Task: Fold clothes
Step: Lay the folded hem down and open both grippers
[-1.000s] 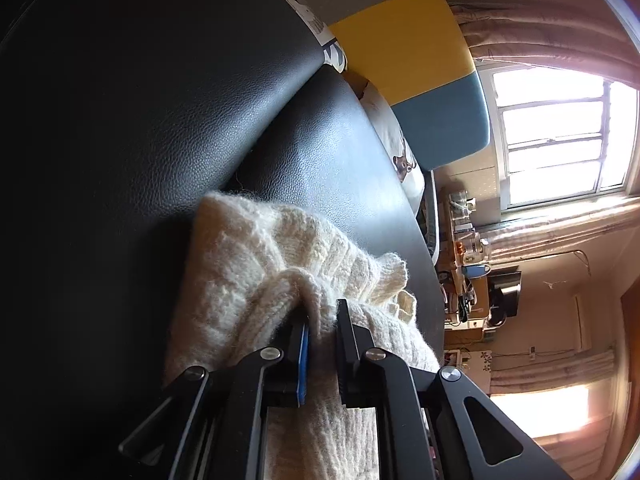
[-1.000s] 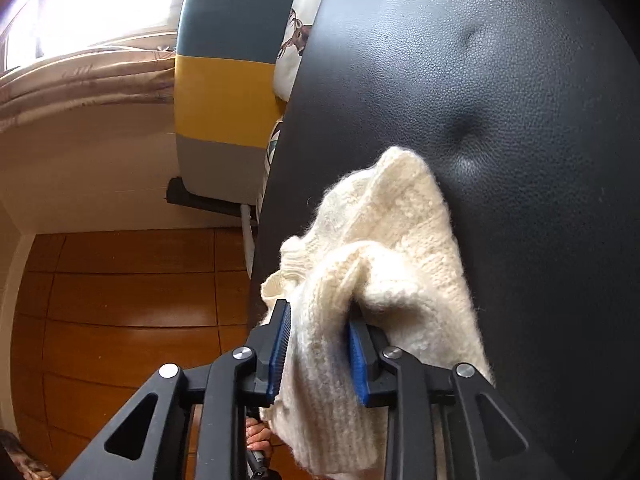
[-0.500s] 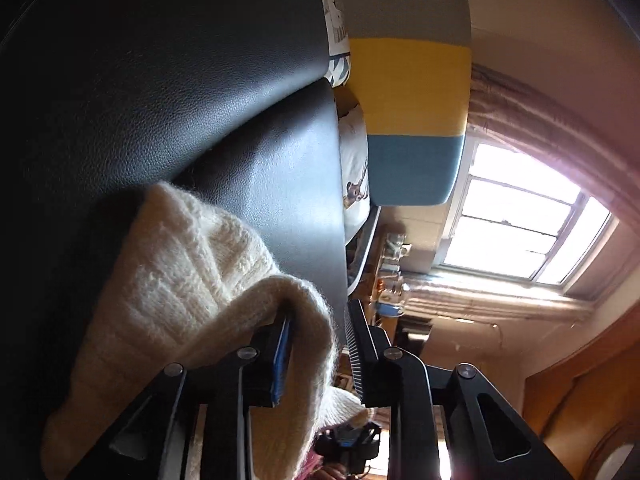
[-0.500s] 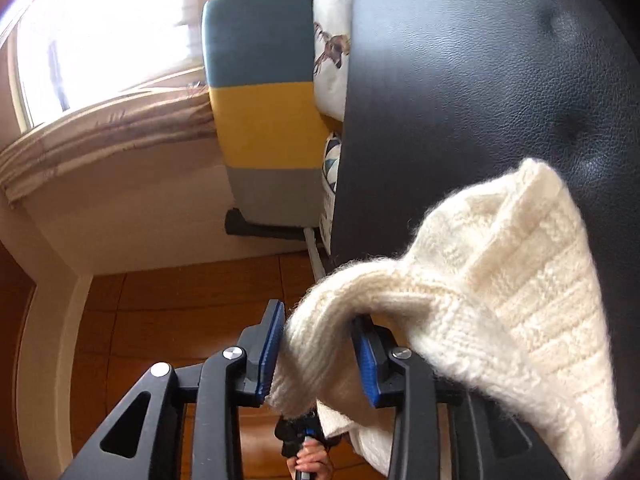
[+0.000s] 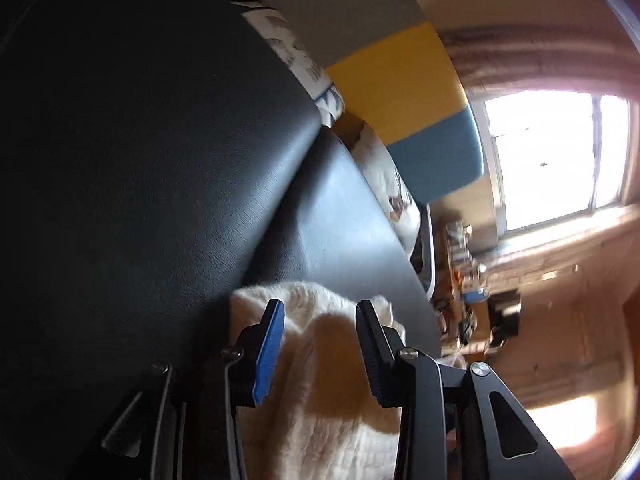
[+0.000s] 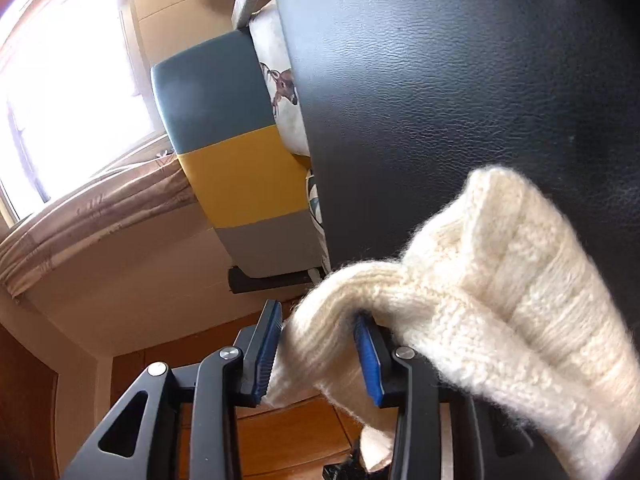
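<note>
Garment: a cream chunky-knit woollen sweater (image 6: 516,304) lies bunched on the black leather sofa seat (image 5: 344,216), near its front edge.
Left gripper (image 5: 320,344): jaws have just been opening and now stand spread; the knit lies loose between them, and neither pad presses it.
Right gripper (image 6: 318,354): jaws have just been opening; a thick fold of the knit drapes between the blue pads (image 6: 368,364), filling the gap.
Background: a grey, yellow and teal padded panel (image 6: 240,168) beyond the sofa's end.
</note>
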`<move>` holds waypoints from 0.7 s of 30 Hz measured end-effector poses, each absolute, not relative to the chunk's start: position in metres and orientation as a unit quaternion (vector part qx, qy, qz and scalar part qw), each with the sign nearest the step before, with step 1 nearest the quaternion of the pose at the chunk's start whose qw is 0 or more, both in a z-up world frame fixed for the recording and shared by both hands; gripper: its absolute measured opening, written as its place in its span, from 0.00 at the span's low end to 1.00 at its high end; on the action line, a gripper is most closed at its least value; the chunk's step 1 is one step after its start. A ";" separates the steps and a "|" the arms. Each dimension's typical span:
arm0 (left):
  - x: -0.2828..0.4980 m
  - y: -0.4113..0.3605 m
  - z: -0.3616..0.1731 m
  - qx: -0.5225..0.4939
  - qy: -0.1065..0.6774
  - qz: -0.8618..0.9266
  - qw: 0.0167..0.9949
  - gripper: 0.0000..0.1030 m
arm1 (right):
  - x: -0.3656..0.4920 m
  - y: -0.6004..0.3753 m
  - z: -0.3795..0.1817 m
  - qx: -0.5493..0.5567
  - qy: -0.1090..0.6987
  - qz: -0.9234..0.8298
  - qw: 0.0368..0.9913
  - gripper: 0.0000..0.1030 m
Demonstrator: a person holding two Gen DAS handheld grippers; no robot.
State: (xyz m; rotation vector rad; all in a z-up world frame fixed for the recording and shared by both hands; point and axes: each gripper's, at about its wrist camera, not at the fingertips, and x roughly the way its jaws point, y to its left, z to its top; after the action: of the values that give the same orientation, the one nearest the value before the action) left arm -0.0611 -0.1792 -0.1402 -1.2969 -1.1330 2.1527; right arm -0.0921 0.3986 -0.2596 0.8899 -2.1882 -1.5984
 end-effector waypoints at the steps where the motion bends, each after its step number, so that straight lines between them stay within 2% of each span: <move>1: -0.055 -0.173 -0.138 -0.467 -0.381 0.771 0.206 0.36 | -0.093 0.399 -0.257 0.307 -0.758 -0.557 0.144 0.38; 6: -0.037 -0.142 -0.133 -0.481 -0.259 0.811 0.208 0.36 | -0.092 0.406 -0.232 0.283 -0.754 -0.567 0.173 0.39; 10: -0.038 -0.133 -0.141 -0.492 -0.246 0.810 0.204 0.36 | -0.082 0.421 -0.189 0.264 -0.712 -0.622 0.194 0.39; 14: -0.033 -0.123 -0.144 -0.501 -0.239 0.802 0.219 0.35 | -0.083 0.404 -0.143 0.340 -0.586 -0.709 0.194 0.39; 16: -0.033 -0.122 -0.144 -0.504 -0.258 0.790 0.235 0.28 | -0.071 0.387 -0.139 0.390 -0.502 -0.751 0.177 0.39; 19: -0.036 -0.128 -0.142 -0.506 -0.308 0.765 0.253 0.11 | -0.057 0.357 -0.147 0.466 -0.378 -0.787 0.145 0.39; 21: -0.037 -0.135 -0.133 -0.492 -0.348 0.751 0.268 0.07 | -0.052 0.336 -0.157 0.505 -0.308 -0.796 0.133 0.39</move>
State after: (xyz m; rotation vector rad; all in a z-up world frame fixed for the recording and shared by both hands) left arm -0.0374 -0.1347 -0.1334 -1.3285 -0.9397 2.0270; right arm -0.0525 0.3364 -0.1571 1.4636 -0.8928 -2.3084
